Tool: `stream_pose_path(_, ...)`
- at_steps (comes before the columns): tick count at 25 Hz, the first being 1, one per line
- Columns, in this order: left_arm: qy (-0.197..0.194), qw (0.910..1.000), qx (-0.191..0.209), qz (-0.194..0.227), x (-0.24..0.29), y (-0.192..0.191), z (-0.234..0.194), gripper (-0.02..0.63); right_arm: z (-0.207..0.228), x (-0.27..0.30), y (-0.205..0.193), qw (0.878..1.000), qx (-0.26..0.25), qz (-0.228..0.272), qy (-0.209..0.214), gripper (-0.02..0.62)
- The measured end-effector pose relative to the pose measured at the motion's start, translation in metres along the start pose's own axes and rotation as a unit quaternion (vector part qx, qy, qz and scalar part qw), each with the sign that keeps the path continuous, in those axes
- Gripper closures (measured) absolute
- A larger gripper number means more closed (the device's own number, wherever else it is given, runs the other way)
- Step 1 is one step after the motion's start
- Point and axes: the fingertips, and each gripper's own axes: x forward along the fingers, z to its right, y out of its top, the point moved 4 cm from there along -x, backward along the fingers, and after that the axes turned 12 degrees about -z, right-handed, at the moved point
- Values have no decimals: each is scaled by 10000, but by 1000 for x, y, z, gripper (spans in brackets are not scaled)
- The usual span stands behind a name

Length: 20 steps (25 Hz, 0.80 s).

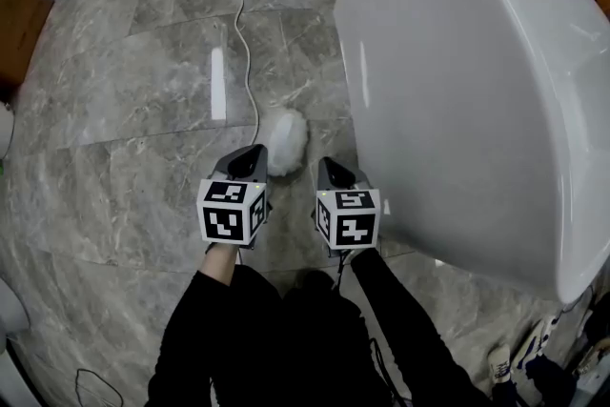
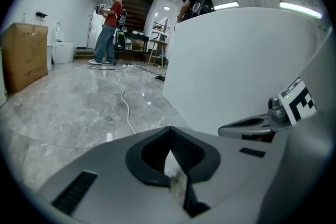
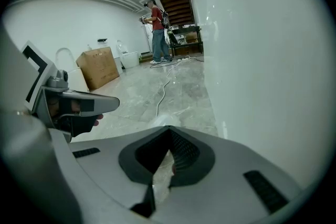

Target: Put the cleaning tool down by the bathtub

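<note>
The cleaning tool, a white fluffy duster head point(image 1: 284, 140), lies on the grey marble floor close beside the white bathtub point(image 1: 457, 91). My left gripper point(image 1: 254, 152) hangs just left of it and my right gripper point(image 1: 328, 165) just right of it, both above the floor and apart from it. In the left gripper view the left gripper point(image 2: 169, 132) has its jaws shut with nothing between them. The right gripper point(image 3: 169, 131) looks shut and empty too. The tub wall point(image 2: 236, 71) fills the right side of the left gripper view, and the same tub wall point(image 3: 262, 50) stands close in the right gripper view.
A white cable point(image 1: 243, 43) runs across the floor toward the duster. A cardboard box point(image 1: 19, 14) stands at far left. A person in a red top point(image 2: 110, 29) stands far back. Small items point(image 1: 534, 357) sit under the tub's near end.
</note>
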Motion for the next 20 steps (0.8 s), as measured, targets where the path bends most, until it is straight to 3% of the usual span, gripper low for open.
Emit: stream_pose_path(20,45,9998,86,-171,12,-9,-2,598,-6,4,-2,9999,-99,13,-11,597)
